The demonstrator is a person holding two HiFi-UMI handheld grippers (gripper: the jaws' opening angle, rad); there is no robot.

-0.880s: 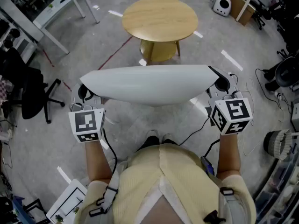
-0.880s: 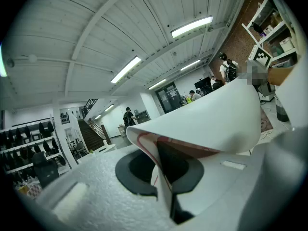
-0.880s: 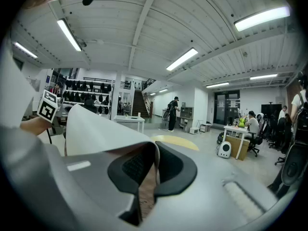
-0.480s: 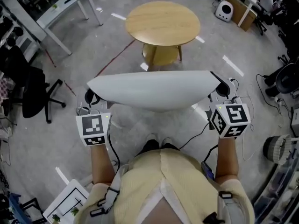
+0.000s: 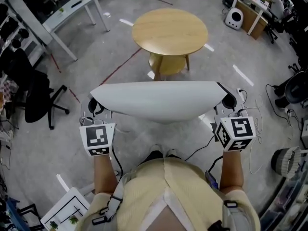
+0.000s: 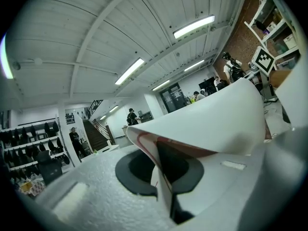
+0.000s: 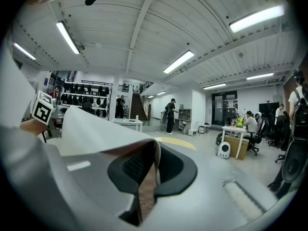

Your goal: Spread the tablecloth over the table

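- This is looking like an open lab-style office: people (image 7: 249, 121) are sitting at desks (image 7: 233, 129).
- Overhead, strip lights (image 7: 179, 61) are glowing.
- Across the concrete floor (image 5: 43, 148), chairs (image 5: 36, 97) and cables (image 5: 251, 153) are sprawling.

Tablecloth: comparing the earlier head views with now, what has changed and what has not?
The left gripper has shifted slightly inward, toward the right gripper, so the tablecloth spans a little less. Unchanged: both grippers shut on its ends, holding it in the air short of the bare round table.
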